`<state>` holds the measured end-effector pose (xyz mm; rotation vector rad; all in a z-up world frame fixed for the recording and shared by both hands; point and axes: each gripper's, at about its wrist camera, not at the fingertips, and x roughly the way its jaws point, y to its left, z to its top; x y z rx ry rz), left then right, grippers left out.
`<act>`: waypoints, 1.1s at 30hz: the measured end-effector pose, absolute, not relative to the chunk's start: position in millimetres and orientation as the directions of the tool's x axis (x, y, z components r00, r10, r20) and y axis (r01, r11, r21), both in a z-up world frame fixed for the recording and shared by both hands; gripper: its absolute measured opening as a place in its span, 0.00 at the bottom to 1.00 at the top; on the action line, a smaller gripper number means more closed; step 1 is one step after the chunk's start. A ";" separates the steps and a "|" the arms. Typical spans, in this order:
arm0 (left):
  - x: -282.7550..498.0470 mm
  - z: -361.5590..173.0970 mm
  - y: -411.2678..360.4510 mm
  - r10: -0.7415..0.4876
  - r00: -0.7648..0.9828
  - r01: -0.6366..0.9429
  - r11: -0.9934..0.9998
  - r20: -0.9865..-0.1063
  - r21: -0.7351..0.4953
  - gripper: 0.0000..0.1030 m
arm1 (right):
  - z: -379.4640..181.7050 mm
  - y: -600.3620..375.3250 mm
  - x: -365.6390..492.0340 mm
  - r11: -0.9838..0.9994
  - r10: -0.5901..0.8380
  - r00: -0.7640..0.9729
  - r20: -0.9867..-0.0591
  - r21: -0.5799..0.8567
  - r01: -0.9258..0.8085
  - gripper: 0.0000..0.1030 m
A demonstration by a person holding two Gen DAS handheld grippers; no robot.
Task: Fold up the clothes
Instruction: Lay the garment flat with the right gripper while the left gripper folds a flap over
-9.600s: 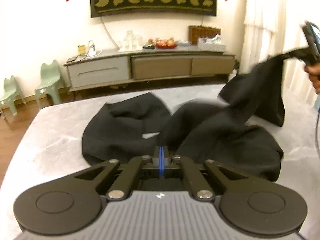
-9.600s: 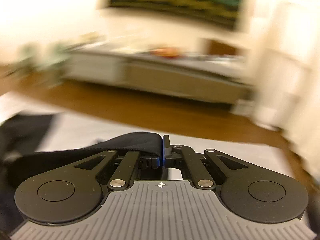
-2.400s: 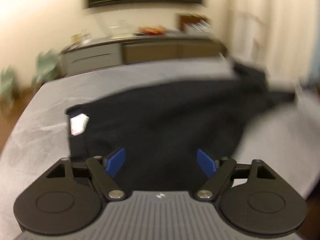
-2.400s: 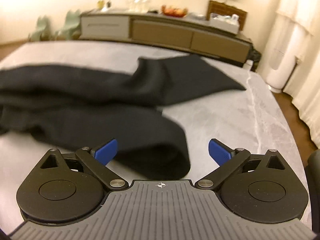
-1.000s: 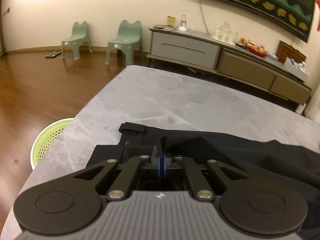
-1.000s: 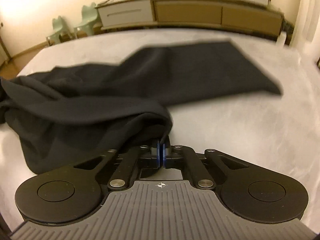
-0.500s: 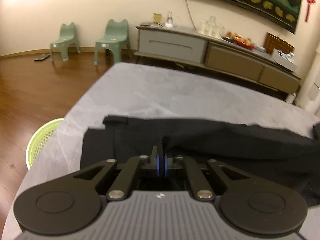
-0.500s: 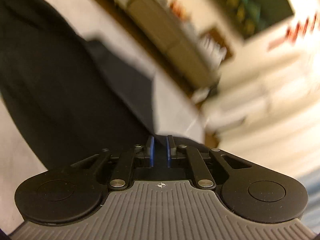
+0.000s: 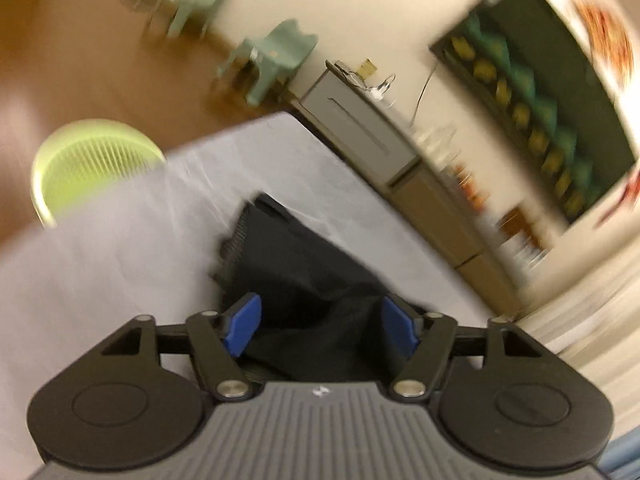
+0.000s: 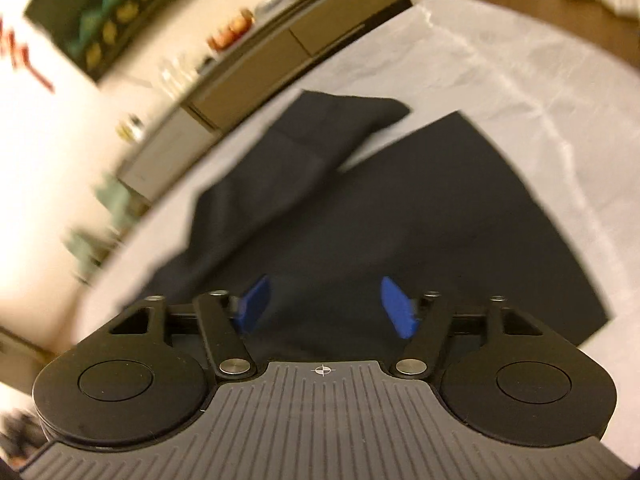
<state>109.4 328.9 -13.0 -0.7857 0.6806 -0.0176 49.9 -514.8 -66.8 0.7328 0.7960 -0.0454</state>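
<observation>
Nearest in the left wrist view, the left claw (image 9: 320, 326) has its jaws opening, the blue pads (image 9: 242, 324) well apart. A dark fold of the garment (image 9: 304, 280) lies between them, but neither pad presses on it. The cloth runs forward from the claw to a ribbed edge that rests on the pale grey counter (image 9: 120, 248). Past the counter's near-left corner stands a lime green basket (image 9: 88, 160) on the wooden floor (image 9: 60, 60). Farther off are two pale green chairs (image 9: 276, 56), a long sideboard (image 9: 360, 128) against the wall, and a dark green hanging (image 9: 536, 92) above it. The whole view is tilted and smeared by motion.

In the right wrist view, the right claw (image 10: 326, 306) also has its jaws opening, with the garment (image 10: 380, 208) beneath and between its blue pads (image 10: 396, 310), not gripped. The black cloth spreads flat over the counter (image 10: 540, 64) ahead of the claw, its right side ending in a straight edge. A narrower part folds over and points away toward the counter's far edge. Beyond that stand the sideboard (image 10: 280, 52), with a bowl of fruit (image 10: 232, 32) on top, and the hanging (image 10: 112, 8).
</observation>
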 end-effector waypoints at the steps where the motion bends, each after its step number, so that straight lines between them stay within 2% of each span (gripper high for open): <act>1: 113.1 -14.5 325.9 -0.293 0.787 -0.219 0.690 -0.543 -0.690 0.75 | -66.9 -519.1 53.3 0.727 0.245 0.726 -0.643 0.617 0.302 0.76; 3: 120.2 -17.3 317.0 -0.354 0.779 -0.201 0.640 -0.517 -0.741 0.76 | -68.0 -522.1 59.1 0.683 0.255 0.741 -0.621 0.658 0.317 0.76; 8: 126.4 -25.8 267.0 -0.420 0.731 -0.187 0.635 -0.538 -0.749 0.77 | -84.0 -538.2 73.3 0.587 0.216 0.771 -0.599 0.711 0.387 0.77; 11: 142.2 -44.0 256.3 -0.404 0.683 -0.221 0.680 -0.609 -0.699 0.77 | -105.6 -553.3 90.5 0.538 0.189 0.775 -0.603 0.724 0.432 0.79; 14: 159.0 -58.4 279.8 -0.321 0.674 -0.318 0.687 -0.665 -0.653 0.64 | -124.4 -563.4 117.1 0.496 0.214 0.763 -0.610 0.741 0.453 0.80; 15: 160.2 -54.4 294.5 -0.248 0.699 -0.359 0.691 -0.671 -0.628 0.60 | -125.2 -564.5 126.1 0.504 0.214 0.768 -0.603 0.742 0.442 0.79; 17: 152.2 -41.0 317.6 -0.062 0.732 -0.457 0.694 -0.679 -0.556 0.61 | -120.6 -565.6 141.9 0.579 0.133 0.756 -0.641 0.669 0.466 0.79; 19: 141.9 -28.2 333.0 0.074 0.745 -0.522 0.684 -0.663 -0.510 0.73 | -114.0 -565.0 152.3 0.662 0.020 0.713 -0.701 0.544 0.516 0.80; 21: 133.0 -20.0 329.5 0.030 0.773 -0.470 0.698 -0.633 -0.541 0.73 | -106.0 -562.4 159.2 0.728 -0.026 0.695 -0.718 0.462 0.505 0.80; 23: 130.3 -14.2 313.9 -0.053 0.790 -0.383 0.735 -0.611 -0.559 0.81 | -95.1 -553.8 166.5 0.823 -0.027 0.693 -0.721 0.377 0.424 0.81; 24: 132.4 -14.8 300.8 -0.098 0.785 -0.339 0.759 -0.612 -0.557 0.87 | -91.1 -548.0 168.1 0.866 -0.053 0.688 -0.724 0.309 0.392 0.86; 26: 138.5 -17.1 276.2 -0.182 0.765 -0.259 0.792 -0.618 -0.553 0.90 | -95.7 -537.8 173.3 0.916 -0.160 0.649 -0.744 0.133 0.379 0.91; 29: 159.1 -35.4 259.6 -0.256 0.722 -0.258 0.763 -0.643 -0.593 0.90 | -103.1 -522.5 181.3 0.930 -0.327 0.594 -0.735 -0.138 0.341 0.92; 33: 193.8 -54.1 270.5 -0.257 0.703 -0.348 0.689 -0.663 -0.636 0.90 | -114.0 -528.0 189.4 0.936 -0.310 0.578 -0.755 -0.136 0.324 0.92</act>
